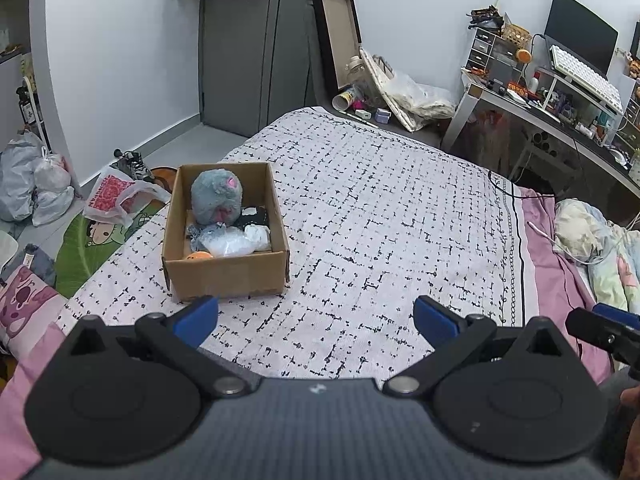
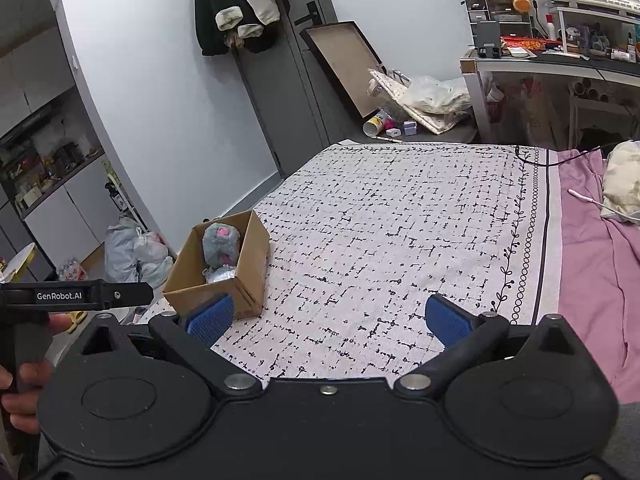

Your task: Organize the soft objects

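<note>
Right up close in the left wrist view, the left gripper (image 1: 316,320) has its blue pads (image 1: 200,316) spread wide apart with nothing between them, just hanging over the black-and-white patterned blanket (image 1: 380,216). Ahead and a bit to the left sits the cardboard box (image 1: 228,272) on that blanket, near the bed's edge, and it's pretty full: a grey plush toy (image 1: 216,198) with pink bits at the far end, something black with a white patch (image 1: 254,216) beside it, a few white soft bundles (image 1: 236,242) toward the near wall, and a little orange thing (image 1: 198,256) tucked in the near corner. At the right edge you can see the tip of the other tool poking in. Over in the right wrist view, the right gripper (image 2: 326,320) is spread wide too, holding nothing, above the same blanket. The box shows at the left from a corner angle, with the grey plush sticking up inside and a silvery-white bundle (image 2: 220,274) below it. On the far left a hand (image 2: 24,396) grips the other tool's handle. Beyond the bed there's a cluttered desk (image 2: 560,68) and a dark door (image 2: 280,80) with clothes hung on it.
</note>
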A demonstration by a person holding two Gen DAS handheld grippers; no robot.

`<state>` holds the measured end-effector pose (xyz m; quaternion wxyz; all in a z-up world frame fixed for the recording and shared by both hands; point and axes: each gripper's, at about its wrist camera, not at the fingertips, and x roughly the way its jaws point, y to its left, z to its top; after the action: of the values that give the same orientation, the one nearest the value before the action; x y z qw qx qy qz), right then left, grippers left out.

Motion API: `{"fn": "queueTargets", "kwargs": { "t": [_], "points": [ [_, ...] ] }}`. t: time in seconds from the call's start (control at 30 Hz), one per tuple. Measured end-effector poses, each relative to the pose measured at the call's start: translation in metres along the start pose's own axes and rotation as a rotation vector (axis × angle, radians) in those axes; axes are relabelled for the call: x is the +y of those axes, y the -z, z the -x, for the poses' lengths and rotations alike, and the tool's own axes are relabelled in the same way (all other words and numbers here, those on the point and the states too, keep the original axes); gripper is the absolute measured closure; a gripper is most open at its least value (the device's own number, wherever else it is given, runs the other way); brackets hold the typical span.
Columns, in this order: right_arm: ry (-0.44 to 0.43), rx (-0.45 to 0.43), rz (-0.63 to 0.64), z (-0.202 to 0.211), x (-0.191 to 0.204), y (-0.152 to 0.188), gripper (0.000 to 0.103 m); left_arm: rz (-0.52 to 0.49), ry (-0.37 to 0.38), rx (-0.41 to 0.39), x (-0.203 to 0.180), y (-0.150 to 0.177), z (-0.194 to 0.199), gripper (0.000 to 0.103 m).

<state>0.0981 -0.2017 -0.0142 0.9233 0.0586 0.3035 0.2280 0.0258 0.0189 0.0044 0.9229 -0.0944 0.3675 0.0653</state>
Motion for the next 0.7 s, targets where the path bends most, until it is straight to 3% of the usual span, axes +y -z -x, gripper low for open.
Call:
{"fn": "queueTargets", "kwargs": {
  "t": [0.7],
  "points": [
    [0.005,-0.004,0.021,0.0048,0.0057,0.0016,0.000,-0.011,0.007,-0.004,0.0004,0.0064,0.0069,0.000]
  ]
}}
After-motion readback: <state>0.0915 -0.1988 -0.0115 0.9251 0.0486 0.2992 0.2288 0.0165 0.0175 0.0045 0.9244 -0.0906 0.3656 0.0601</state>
